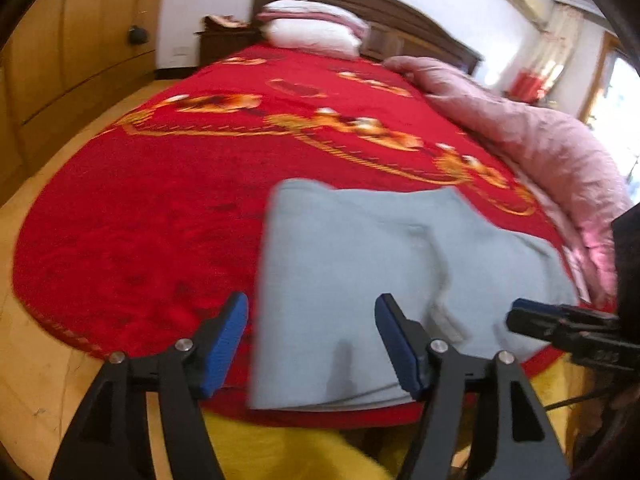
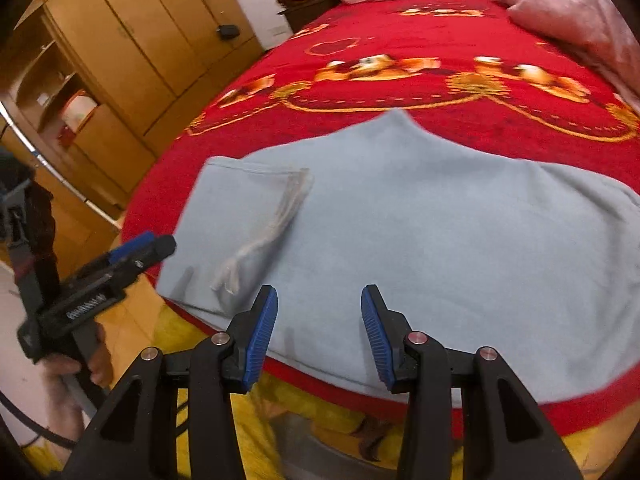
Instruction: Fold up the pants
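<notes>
Light blue pants (image 1: 360,264) lie folded over on the red bedspread (image 1: 160,200), near the foot edge of the bed. In the right wrist view the pants (image 2: 420,216) show a white inner pocket (image 2: 280,216) on the left part. My left gripper (image 1: 312,340) is open and empty, just above the pants' left edge. My right gripper (image 2: 318,332) is open and empty, above the pants' near edge. Each gripper shows in the other's view, the right one (image 1: 560,324) at the right and the left one (image 2: 120,256) at the left.
A pink quilt (image 1: 540,148) lies bunched along the bed's right side. White pillows (image 1: 316,28) sit at the dark headboard. A wooden wardrobe (image 2: 120,48) stands to the left. A yellow sheet (image 2: 320,412) hangs below the bedspread at the foot.
</notes>
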`<state>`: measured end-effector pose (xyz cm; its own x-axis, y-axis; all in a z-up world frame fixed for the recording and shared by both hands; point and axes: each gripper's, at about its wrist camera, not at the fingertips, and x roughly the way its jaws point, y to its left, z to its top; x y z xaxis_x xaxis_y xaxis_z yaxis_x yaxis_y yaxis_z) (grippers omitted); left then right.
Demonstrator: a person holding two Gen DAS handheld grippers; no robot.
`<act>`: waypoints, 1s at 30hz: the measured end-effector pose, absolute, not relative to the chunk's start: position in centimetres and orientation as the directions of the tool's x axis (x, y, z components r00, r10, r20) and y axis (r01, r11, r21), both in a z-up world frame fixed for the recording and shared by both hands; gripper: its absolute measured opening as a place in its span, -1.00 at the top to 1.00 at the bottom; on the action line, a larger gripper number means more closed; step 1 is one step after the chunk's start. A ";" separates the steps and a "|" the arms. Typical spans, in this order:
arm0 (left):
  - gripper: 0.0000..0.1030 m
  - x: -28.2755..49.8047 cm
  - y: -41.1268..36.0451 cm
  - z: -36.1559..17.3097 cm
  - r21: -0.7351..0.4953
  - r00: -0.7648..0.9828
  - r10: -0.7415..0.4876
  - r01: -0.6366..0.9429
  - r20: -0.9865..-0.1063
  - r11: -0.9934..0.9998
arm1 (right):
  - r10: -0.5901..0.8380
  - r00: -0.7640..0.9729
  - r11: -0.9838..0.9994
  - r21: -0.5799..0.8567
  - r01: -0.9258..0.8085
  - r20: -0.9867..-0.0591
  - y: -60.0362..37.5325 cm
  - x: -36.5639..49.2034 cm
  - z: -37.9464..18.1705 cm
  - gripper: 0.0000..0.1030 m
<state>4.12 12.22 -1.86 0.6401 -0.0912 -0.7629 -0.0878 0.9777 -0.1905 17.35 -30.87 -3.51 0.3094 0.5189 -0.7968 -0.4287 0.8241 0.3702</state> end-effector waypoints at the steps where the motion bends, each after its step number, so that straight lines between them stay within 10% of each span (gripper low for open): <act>1: -0.35 4.1 12.7 -2.1 -0.190 0.637 -0.084 -0.100 -0.767 0.977 | 0.528 0.297 0.818 0.381 -0.432 -0.796 -30.3 17.6 -3.6 0.13; 30: -0.48 3.6 14.8 -4.7 -0.196 0.594 -0.078 -0.137 -0.801 0.971 | 0.528 0.215 0.806 0.404 -0.433 -0.822 -22.6 19.8 -6.1 0.24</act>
<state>3.64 14.79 -4.74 0.5938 -0.0780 -0.8008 -0.1366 0.9711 -0.1958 19.82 -22.60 -6.15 0.2145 0.5276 -0.8219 -0.4326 0.8058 0.4044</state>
